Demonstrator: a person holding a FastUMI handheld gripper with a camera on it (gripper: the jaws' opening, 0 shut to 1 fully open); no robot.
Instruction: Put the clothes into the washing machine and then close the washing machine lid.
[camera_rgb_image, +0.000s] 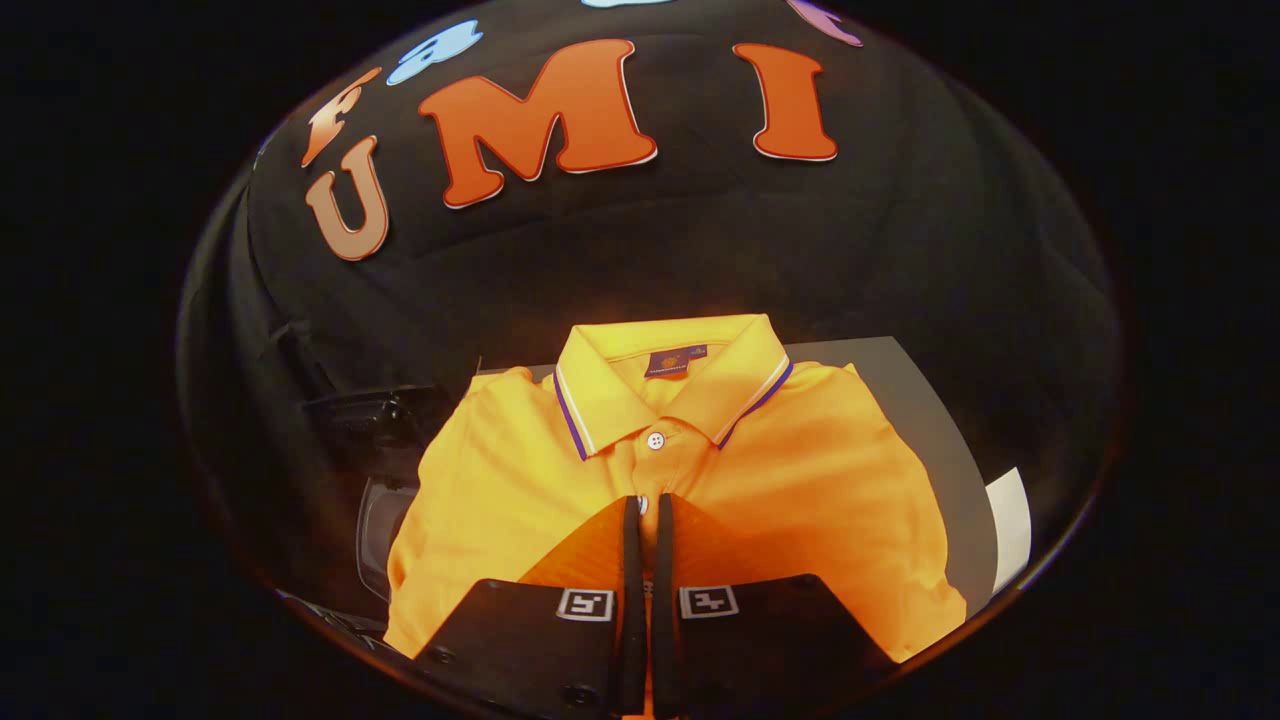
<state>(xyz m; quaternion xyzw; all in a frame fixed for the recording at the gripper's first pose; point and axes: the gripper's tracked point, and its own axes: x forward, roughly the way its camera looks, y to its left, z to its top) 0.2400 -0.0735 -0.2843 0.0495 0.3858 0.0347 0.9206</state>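
Folded orange polo shirt (690, 470) is lying flat on a grey table surface (925, 420), collar at the far end, body running toward the near side. Collar has a white and purple stripe trim; a dark neck label is showing inside it, and one white button is sitting on the placket just below the collar.

Gripper (647, 505) is sitting over the near middle of the shirt, fingers pointing along the placket toward the collar. The two fingers are standing almost together, only a thin slit between them. Tips are lying right over the placket fabric; cannot tell if any cloth is pinched in the slit.

A dark, glossy object (385, 500) is sitting to the left of the shirt, partly under its left edge; too dim to identify. A white sheet (1010, 525) is lying at the right side of the table, beyond the shirt's right edge.
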